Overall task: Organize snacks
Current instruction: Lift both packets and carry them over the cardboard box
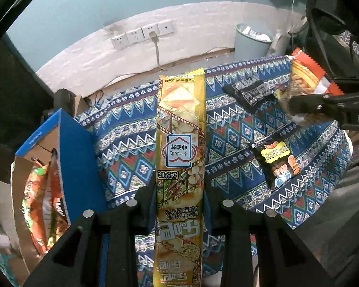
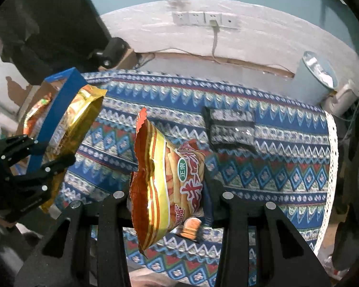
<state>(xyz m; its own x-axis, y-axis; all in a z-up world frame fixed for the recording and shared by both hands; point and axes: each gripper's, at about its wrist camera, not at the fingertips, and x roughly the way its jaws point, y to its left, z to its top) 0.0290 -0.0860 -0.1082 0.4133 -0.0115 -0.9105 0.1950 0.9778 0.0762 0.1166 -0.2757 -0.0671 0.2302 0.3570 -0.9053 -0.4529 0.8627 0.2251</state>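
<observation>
In the left wrist view my left gripper (image 1: pixel 180 191) is shut on a long yellow snack bag (image 1: pixel 180 129), which hangs lifted above the patterned tablecloth (image 1: pixel 131 129). At the right of that view my right gripper (image 1: pixel 293 107) is shut on an orange striped snack bag (image 1: pixel 304 79). The right wrist view shows that orange bag (image 2: pixel 165 181) held edge-on in the right gripper (image 2: pixel 167 191). The left gripper (image 2: pixel 52 154) holds the yellow bag (image 2: pixel 81 122) beside a blue-rimmed cardboard box (image 2: pixel 57 110). The box (image 1: pixel 69 153) has orange snack bags (image 1: pixel 43 191) inside.
Two black snack packets lie on the cloth, one with cartoon figures (image 1: pixel 275 165) and a checked one (image 2: pixel 232 126) further back. A pale bin (image 2: pixel 318 71) stands past the table's far right corner. Wall sockets (image 1: pixel 143 34) with a cable sit behind.
</observation>
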